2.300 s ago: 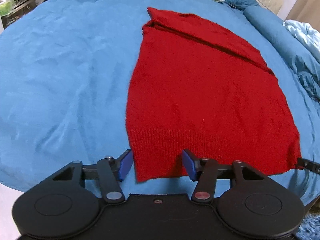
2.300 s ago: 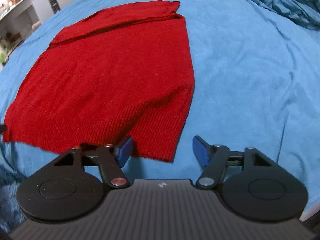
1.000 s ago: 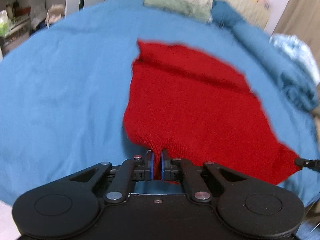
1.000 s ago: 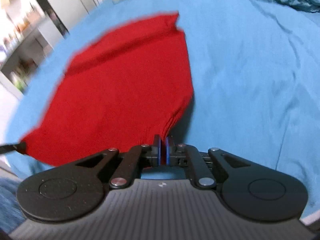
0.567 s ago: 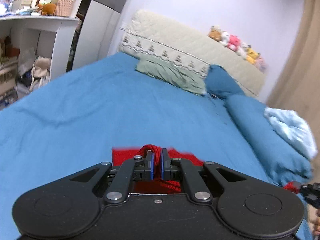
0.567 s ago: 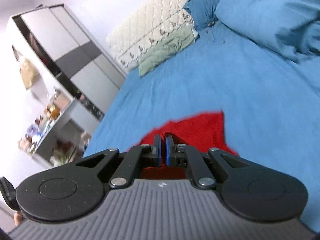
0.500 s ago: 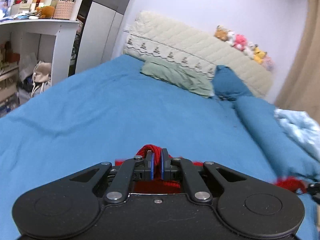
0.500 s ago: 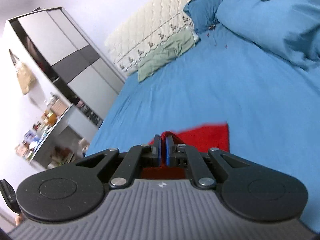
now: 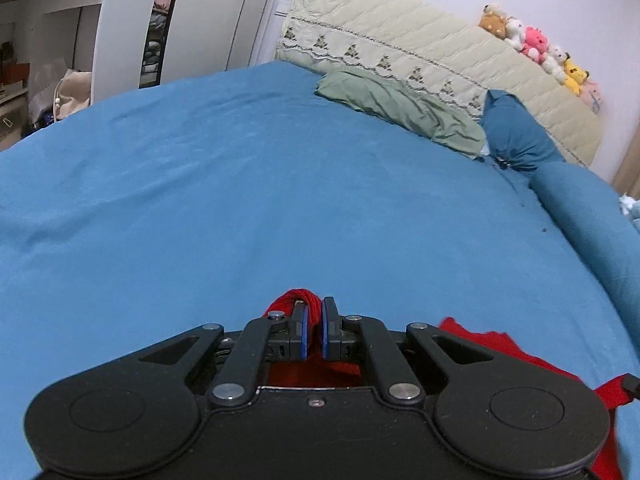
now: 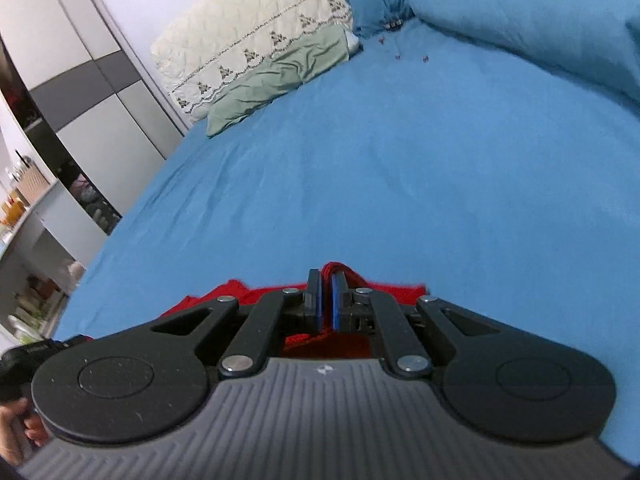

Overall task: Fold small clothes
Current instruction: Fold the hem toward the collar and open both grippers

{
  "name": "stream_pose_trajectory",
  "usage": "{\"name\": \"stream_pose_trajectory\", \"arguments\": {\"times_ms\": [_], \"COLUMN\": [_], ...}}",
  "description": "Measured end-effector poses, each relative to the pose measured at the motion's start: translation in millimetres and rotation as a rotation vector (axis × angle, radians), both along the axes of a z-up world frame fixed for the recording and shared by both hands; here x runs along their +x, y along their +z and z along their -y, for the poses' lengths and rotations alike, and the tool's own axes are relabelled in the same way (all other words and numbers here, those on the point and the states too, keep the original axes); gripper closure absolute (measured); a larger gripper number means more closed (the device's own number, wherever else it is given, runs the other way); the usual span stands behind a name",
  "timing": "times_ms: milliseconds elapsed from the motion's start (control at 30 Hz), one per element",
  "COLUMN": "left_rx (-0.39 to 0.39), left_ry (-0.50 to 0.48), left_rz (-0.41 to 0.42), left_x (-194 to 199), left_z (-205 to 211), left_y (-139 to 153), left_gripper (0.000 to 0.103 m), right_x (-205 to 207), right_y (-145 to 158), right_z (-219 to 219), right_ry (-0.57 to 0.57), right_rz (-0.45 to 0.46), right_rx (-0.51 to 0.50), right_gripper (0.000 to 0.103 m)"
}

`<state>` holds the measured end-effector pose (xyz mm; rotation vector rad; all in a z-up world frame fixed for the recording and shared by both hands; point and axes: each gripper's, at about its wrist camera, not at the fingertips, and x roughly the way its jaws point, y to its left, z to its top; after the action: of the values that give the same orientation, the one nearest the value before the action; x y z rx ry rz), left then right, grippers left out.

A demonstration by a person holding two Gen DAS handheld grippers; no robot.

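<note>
My left gripper point(image 9: 313, 310) is shut on the hem of a red knit sweater point(image 9: 492, 344), with a bunch of red fabric showing above the fingertips. My right gripper point(image 10: 325, 286) is shut on the same red sweater point(image 10: 224, 294) at its other hem corner. Both grippers hold the hem lifted over the blue bed point(image 9: 240, 208). Most of the sweater hangs below the grippers and is hidden by them. The right gripper's tip shows at the right edge of the left wrist view point(image 9: 632, 386).
A green pillow point(image 9: 400, 104) and a blue pillow point(image 9: 516, 136) lie at the cream headboard point(image 9: 420, 52). A rolled blue duvet point(image 9: 592, 216) runs along the right side. White shelves point(image 9: 60, 40) and a wardrobe point(image 10: 80, 92) stand left of the bed.
Both grippers closed on the sweater's hem corners and lifted it up and forward over the bed. The views tilted up from the flat sweater toward the headboard.
</note>
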<state>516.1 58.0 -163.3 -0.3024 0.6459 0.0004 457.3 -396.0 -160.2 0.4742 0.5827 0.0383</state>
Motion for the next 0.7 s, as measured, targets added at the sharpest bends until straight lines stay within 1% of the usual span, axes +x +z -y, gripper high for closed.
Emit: {"name": "stream_pose_trajectory", "arguments": {"times_ms": [67, 100, 133, 167, 200, 233, 267, 333, 367, 433, 500, 533, 567, 600, 633, 667, 700], "left_rx": [-0.022, -0.018, 0.002, 0.028, 0.062, 0.085, 0.107, 0.145, 0.152, 0.150, 0.178, 0.191, 0.193, 0.188, 0.192, 0.204, 0.226], "left_ry": [0.011, 0.015, 0.016, 0.014, 0.008, -0.002, -0.021, -0.088, -0.125, -0.196, -0.223, -0.223, -0.228, -0.231, -0.228, -0.230, -0.236], "left_rz": [0.001, 0.009, 0.020, 0.034, 0.061, 0.092, 0.115, 0.128, 0.120, 0.070, 0.008, -0.024, -0.055, -0.074, -0.083, -0.080, -0.072], "left_x": [4, 6, 3, 0, -10, -22, -35, -57, -64, -71, -70, -69, -68, -68, -69, -71, -72], "left_z": [0, 2, 4, 9, 10, 11, 13, 19, 22, 28, 34, 36, 36, 37, 38, 41, 44], "left_y": [-3, -2, 2, 8, 15, 22, 28, 34, 33, 22, 2, -7, -17, -23, -29, -32, -33], "left_gripper": [0.095, 0.089, 0.083, 0.064, 0.049, 0.045, 0.040, 0.039, 0.039, 0.038, 0.038, 0.038, 0.038, 0.038, 0.038, 0.038, 0.037], "right_x": [8, 12, 14, 15, 14, 7, 2, -20, -29, -40, -45, -45, -44, -43, -41, -38, -39], "right_y": [-4, -9, -11, -14, -13, -11, -8, 1, 2, -1, -11, -17, -24, -32, -40, -48, -54], "right_z": [-6, -9, -12, -13, -14, -14, -15, -24, -30, -44, -56, -61, -63, -62, -57, -49, -42], "right_ry": [0.007, 0.012, 0.018, 0.007, 0.002, -0.006, -0.015, 0.003, 0.034, 0.097, 0.168, 0.186, 0.186, 0.155, 0.119, 0.098, 0.092], "right_rz": [0.000, -0.002, -0.003, -0.005, 0.003, 0.023, 0.047, 0.104, 0.111, 0.096, 0.050, 0.028, 0.008, -0.016, -0.045, -0.070, -0.073], "right_rx": [-0.046, -0.070, -0.084, -0.092, -0.086, -0.082, -0.090, -0.131, -0.150, -0.173, -0.205, -0.226, -0.254, -0.280, -0.278, -0.242, -0.198], "right_gripper": [0.082, 0.080, 0.078, 0.069, 0.060, 0.038, 0.025, 0.021, 0.021, 0.021, 0.021, 0.021, 0.021, 0.021, 0.021, 0.022, 0.022]}}
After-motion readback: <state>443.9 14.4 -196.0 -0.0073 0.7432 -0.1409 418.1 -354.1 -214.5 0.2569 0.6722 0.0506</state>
